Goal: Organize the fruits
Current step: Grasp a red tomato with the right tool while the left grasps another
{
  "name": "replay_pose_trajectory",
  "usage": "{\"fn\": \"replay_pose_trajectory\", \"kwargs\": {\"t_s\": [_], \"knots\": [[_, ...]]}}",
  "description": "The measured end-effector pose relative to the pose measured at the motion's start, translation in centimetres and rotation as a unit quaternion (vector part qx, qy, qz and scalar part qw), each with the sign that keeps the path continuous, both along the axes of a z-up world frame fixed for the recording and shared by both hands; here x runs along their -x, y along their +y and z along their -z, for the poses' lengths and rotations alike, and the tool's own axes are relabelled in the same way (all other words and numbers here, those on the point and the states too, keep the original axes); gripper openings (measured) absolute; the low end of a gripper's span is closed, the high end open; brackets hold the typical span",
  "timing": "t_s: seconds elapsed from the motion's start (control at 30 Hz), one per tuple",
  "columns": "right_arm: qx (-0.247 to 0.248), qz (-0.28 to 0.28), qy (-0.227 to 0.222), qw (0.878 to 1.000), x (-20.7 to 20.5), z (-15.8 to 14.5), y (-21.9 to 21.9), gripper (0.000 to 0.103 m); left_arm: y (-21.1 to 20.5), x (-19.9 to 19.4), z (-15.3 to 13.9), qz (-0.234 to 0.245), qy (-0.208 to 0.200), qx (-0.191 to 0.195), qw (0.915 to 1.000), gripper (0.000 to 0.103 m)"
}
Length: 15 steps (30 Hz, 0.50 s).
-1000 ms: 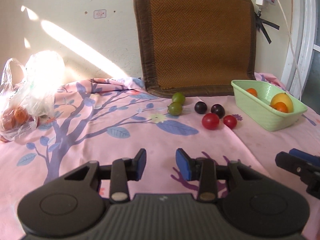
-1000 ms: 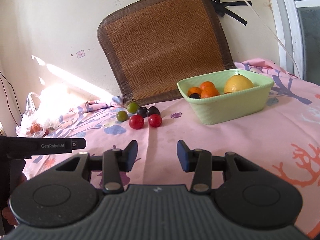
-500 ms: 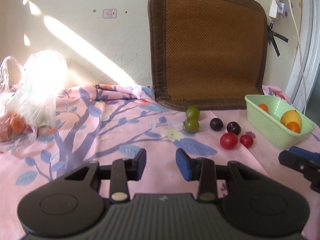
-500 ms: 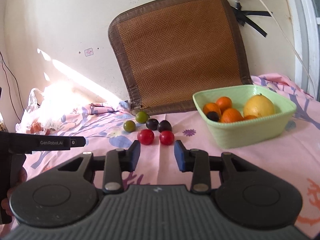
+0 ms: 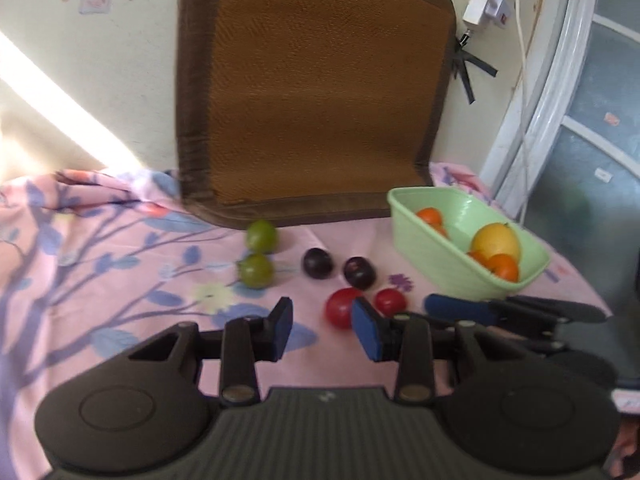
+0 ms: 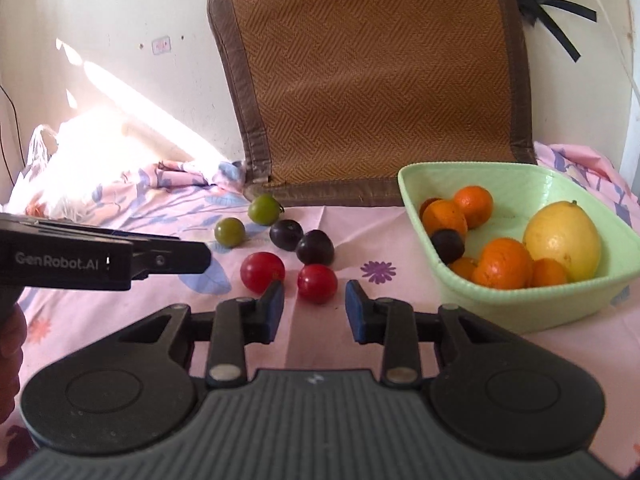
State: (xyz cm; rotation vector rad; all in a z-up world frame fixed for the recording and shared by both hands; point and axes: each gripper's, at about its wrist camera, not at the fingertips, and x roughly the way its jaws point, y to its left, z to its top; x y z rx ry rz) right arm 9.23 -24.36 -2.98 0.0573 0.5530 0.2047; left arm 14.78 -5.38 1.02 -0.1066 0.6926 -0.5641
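Observation:
Loose fruits lie on the pink floral cloth: two green ones, two dark plums and two red ones. A green basket on the right holds oranges, a yellow fruit and a dark plum. My right gripper is open, just short of the nearer red fruit. My left gripper is open, just short of the larger red fruit, with the green fruits to its left.
A brown woven cushion leans on the wall behind the fruits. A clear plastic bag lies at the far left. A power strip and cable hang by the window frame at right. The left gripper's body crosses the right wrist view.
Both grippers have moved forward toward the loose fruits, which now sit close to the fingertips. The left one also swung right. Both stay open.

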Motion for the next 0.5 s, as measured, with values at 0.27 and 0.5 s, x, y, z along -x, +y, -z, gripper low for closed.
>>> {"fn": "replay_pose_trajectory", "kwargs": {"t_s": [0.27,0.5], "knots": [[-0.007,-0.004,0.036,0.999,-2.2,0.5,0.1,0.026,-1.1,-0.7,0.4,0.01,0.009,0.009,0.9999,0.034],[-0.029,0.018,0.003,0.999,1.8,-0.1,-1.7,0.026,-3.4,-0.6,1.0,0.003,-0.011,-0.044,0.9989,0.044]]}}
